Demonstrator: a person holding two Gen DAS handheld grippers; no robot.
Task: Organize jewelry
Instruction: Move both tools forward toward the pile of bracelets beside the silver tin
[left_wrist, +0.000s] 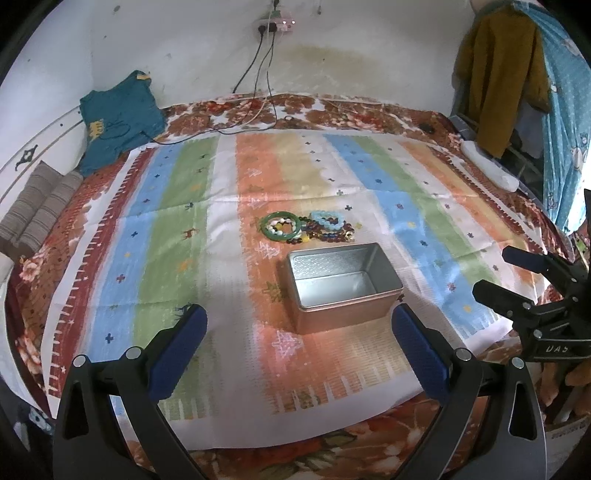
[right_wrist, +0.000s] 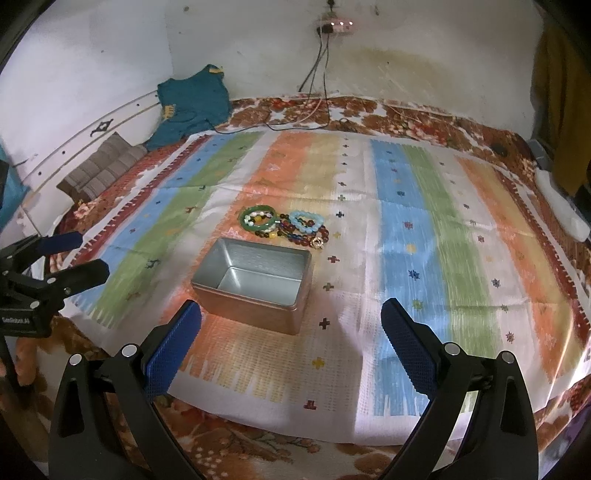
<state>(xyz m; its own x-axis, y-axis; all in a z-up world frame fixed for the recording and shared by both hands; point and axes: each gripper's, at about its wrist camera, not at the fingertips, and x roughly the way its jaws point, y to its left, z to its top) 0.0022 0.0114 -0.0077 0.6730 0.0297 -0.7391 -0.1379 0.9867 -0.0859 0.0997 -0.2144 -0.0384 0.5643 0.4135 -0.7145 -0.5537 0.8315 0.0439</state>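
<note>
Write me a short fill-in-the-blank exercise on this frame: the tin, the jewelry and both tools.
1. The metal tin on the striped cloth holds ____ jewelry.
2. The white bead bracelet lies inside the ____ bangle.
3. The jewelry pile lies on the cloth ____ the tin, on its far side.
4. The left tool and right tool both have jaws that are ____.

Missing words: no; green; outside; open

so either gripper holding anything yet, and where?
Nothing held. Left gripper and right gripper are both open; the bracelets lie on the cloth beyond the tin.
</note>
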